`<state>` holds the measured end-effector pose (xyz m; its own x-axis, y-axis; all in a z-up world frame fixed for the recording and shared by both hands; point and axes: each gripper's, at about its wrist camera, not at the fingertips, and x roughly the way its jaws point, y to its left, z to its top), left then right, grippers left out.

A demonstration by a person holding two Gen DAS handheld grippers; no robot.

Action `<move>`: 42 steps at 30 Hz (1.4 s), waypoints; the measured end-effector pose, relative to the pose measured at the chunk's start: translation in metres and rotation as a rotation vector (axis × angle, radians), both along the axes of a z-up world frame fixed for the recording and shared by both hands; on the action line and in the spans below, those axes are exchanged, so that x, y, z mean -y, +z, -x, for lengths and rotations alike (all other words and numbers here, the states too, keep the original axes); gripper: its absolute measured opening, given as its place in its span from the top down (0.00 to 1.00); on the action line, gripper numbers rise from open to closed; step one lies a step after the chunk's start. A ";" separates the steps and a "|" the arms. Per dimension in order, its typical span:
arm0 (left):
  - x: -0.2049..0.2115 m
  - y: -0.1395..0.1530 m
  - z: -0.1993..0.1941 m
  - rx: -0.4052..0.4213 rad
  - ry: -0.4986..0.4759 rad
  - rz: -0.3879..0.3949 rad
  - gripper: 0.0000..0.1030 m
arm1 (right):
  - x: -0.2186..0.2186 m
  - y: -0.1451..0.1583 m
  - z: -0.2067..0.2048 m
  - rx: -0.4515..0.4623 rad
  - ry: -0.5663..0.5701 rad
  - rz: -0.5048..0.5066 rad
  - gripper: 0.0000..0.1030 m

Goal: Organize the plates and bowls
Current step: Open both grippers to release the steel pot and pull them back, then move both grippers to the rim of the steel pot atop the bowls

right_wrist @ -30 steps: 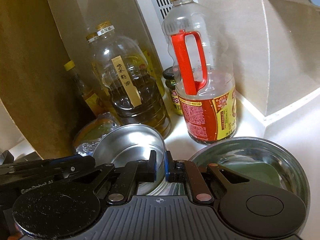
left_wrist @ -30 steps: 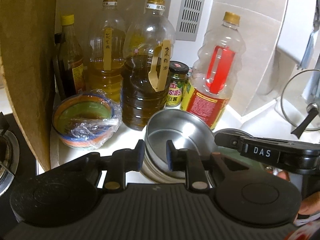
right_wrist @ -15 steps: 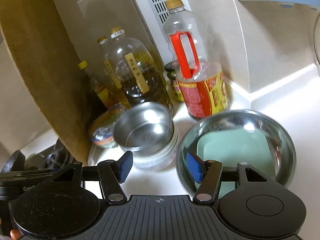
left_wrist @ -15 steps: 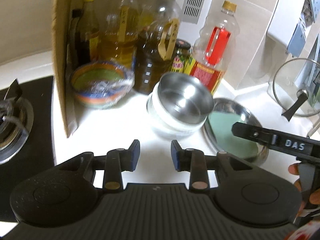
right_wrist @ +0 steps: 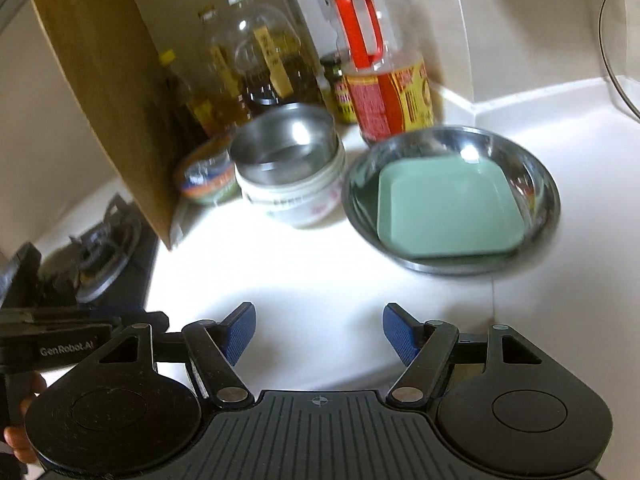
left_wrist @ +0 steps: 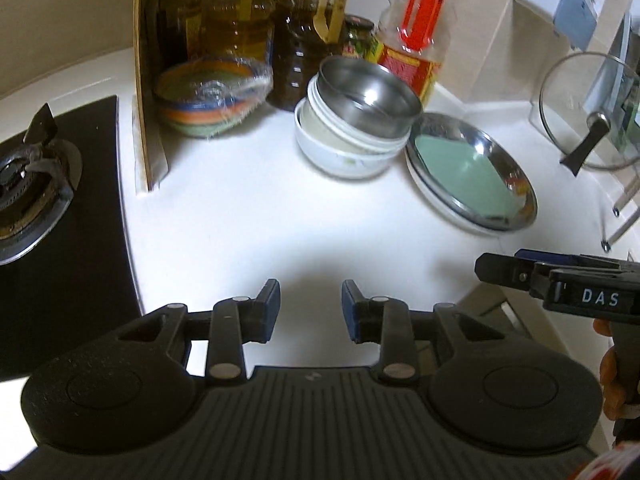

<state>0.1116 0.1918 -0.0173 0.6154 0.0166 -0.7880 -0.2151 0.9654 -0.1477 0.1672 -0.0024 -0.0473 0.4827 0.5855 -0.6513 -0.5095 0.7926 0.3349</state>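
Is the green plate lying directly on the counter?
No, the green plate lies inside the steel dish, which rests on the counter.

White counter (left_wrist: pixel 248 216) carries stacked bowls (left_wrist: pixel 352 120), steel dish (left_wrist: pixel 472 172), bottles (left_wrist: pixel 416 44), apparently a wrapped bowl (left_wrist: pixel 212 96).

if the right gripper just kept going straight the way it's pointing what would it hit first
Probably the bare white countertop: the right gripper, jaws open and empty, points down at it. Beyond lie the white bowl stack and steel dish, though depth is unclear.
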 end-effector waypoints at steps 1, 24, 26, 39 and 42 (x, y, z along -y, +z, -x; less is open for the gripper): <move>0.001 -0.001 0.002 -0.008 -0.002 -0.003 0.71 | 0.001 -0.002 0.002 -0.002 0.000 0.010 0.31; 0.029 -0.016 0.013 -0.103 -0.038 -0.015 0.71 | 0.007 -0.023 0.016 -0.085 0.052 0.107 0.31; 0.030 -0.016 0.011 -0.105 -0.036 -0.015 0.71 | 0.008 -0.023 0.015 -0.086 0.058 0.108 0.31; 0.041 -0.013 -0.001 -0.077 0.015 -0.020 0.71 | 0.022 -0.018 0.002 -0.067 0.075 0.097 0.31; 0.039 -0.008 -0.006 -0.051 0.048 -0.017 0.71 | 0.027 -0.013 -0.007 -0.047 0.082 0.084 0.31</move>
<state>0.1173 0.1524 -0.0253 0.5728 0.0585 -0.8176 -0.2679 0.9560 -0.1193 0.1738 -0.0289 -0.0604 0.4034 0.5639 -0.7206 -0.5589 0.7754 0.2938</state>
